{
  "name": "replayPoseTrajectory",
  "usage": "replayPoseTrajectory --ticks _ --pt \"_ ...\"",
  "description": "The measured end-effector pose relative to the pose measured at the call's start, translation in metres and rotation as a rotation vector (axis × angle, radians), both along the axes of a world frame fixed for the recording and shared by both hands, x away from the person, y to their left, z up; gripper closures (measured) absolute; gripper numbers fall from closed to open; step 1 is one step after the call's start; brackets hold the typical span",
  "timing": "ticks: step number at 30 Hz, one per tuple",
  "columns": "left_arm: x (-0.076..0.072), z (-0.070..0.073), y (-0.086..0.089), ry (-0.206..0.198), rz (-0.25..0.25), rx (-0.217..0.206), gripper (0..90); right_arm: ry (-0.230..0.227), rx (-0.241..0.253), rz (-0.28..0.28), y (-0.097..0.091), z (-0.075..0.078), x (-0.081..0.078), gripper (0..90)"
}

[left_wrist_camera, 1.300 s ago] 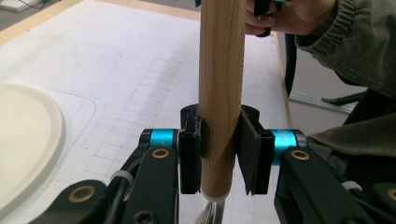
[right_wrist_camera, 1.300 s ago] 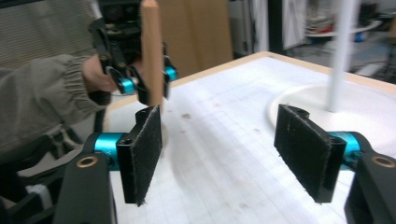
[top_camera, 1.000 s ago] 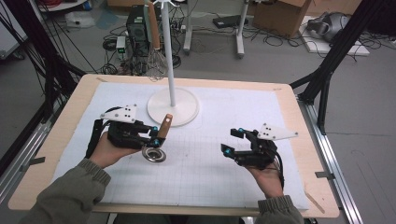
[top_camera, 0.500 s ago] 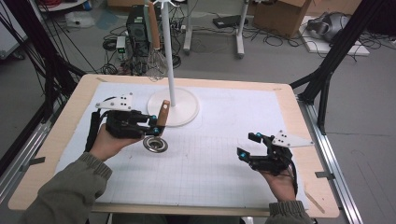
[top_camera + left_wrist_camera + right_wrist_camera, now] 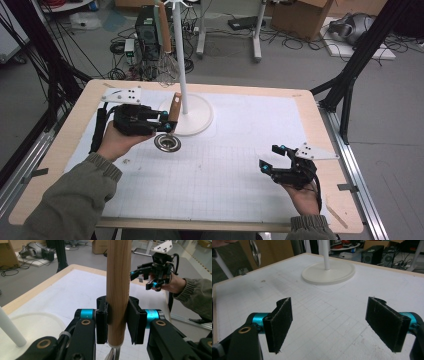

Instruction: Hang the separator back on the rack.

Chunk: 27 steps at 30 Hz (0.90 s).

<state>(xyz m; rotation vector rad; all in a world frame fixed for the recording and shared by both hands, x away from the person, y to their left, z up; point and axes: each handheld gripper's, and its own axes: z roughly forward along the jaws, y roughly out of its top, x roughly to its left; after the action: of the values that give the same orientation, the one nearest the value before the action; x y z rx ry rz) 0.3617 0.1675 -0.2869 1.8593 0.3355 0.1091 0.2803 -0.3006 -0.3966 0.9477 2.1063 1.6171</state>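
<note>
— Two tongs: what has each got?
— Left tongs (image 5: 162, 121) clamp the strainer (image 5: 170, 127) by its stiff wooden handle, raised above the desk (image 5: 250, 165) beside the stand (image 5: 187, 112); light, bowl-heavy. Right tongs (image 5: 272, 157), just opening, hold nothing.

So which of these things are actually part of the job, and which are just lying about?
In the job:
- wooden-handled strainer, clamped in the left tool
- white hanging stand, whisk hanging on it
- right tool, open, nothing between its pads

Lying about:
- cardboard box on the floor
- computer tower
- floor cables
</note>
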Motion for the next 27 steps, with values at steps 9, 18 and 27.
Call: replayPoseTrajectory --ticks 9,18,27 --pt "0.017 0.024 -0.001 -0.005 0.017 -0.015 71.4 0.001 0.005 -0.01 -0.001 -0.001 0.001 20.4" --pt "0.032 0.039 -0.001 -0.011 0.037 -0.031 71.4 -0.008 0.013 -0.019 -0.003 -0.001 0.001 20.4" --pt "0.047 0.053 -0.003 -0.011 0.06 -0.039 71.5 -0.007 0.012 -0.024 -0.005 -0.001 0.0 20.3"
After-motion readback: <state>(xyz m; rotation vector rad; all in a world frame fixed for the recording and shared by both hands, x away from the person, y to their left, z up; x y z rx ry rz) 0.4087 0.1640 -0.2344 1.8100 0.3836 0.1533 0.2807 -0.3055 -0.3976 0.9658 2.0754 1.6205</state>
